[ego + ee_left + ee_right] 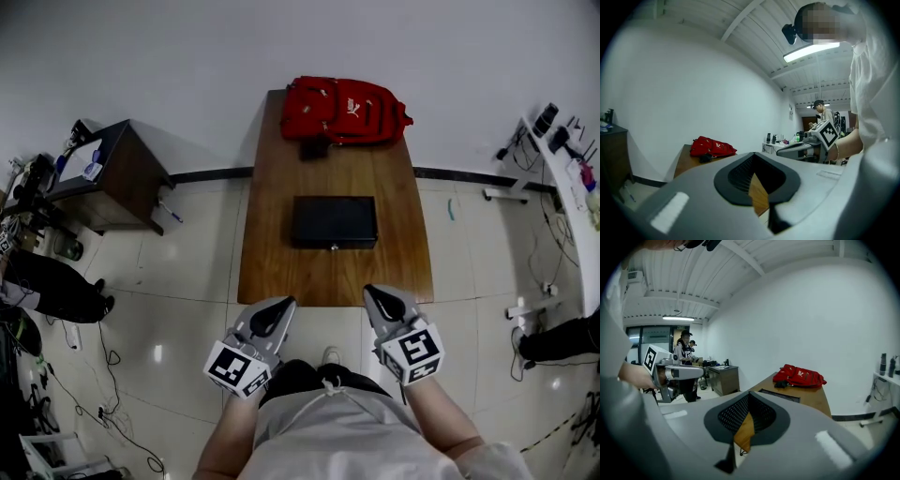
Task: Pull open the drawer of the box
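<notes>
Box: flat black metal box (pixel 334 221), mid brown wooden table (pixel 281 272), drawer seemingly shut.
Left hand-held gripper (pixel 278 307): clenched, empty, off the near edge.
Right hand-held gripper (pixel 376 297): likewise.
Risk: unbraced box may slide when pulled.

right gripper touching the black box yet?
Apart. The head view shows the right gripper at the near edge of the table, with a stretch of bare wood between it and the black box at mid-table.
</notes>
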Tool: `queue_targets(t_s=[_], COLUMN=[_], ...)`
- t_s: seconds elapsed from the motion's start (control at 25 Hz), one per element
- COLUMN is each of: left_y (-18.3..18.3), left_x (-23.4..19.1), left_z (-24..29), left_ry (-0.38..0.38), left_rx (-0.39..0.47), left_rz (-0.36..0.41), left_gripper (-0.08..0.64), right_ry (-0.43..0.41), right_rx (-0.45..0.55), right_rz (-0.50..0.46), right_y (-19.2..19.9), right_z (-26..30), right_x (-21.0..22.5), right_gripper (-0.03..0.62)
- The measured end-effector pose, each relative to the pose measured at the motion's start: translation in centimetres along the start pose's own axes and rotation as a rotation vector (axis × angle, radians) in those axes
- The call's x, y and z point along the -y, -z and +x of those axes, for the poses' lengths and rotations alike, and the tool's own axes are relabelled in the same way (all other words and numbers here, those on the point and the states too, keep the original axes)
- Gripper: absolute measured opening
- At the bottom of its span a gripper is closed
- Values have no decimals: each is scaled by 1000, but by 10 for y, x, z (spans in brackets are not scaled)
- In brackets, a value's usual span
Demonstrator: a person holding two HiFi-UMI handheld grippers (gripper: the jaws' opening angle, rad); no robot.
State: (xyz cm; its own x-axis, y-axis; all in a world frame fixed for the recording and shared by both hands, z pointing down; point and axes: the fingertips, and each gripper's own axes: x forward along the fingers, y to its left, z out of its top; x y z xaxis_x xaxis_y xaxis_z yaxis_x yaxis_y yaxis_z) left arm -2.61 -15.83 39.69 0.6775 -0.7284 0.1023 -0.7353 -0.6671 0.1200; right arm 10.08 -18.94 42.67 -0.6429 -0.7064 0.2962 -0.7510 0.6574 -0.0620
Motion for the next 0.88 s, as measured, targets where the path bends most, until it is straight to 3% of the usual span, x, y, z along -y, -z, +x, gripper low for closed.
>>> queue_targets(t_s=[0.2, 0.48, 0.72, 0.88], left_y=[15, 36, 65, 94], left_x=[-21, -61, -99, -115], left_z=[26, 55, 79, 87], left_ry=[19, 86, 96, 128], left_rx=[-31, -81, -122, -172], left_rz=[-51, -86, -148, -196], left_gripper=[5, 5, 5, 5], right_ry=[-7, 94, 145, 163], right_rx=[-66, -142, -258, -354], right_rz=[10, 4, 20, 77], right_y=[12, 33, 76, 117], right_z=[34, 86, 139, 172], right_x=[3, 23, 44, 51], right_gripper=[8, 6, 8, 77])
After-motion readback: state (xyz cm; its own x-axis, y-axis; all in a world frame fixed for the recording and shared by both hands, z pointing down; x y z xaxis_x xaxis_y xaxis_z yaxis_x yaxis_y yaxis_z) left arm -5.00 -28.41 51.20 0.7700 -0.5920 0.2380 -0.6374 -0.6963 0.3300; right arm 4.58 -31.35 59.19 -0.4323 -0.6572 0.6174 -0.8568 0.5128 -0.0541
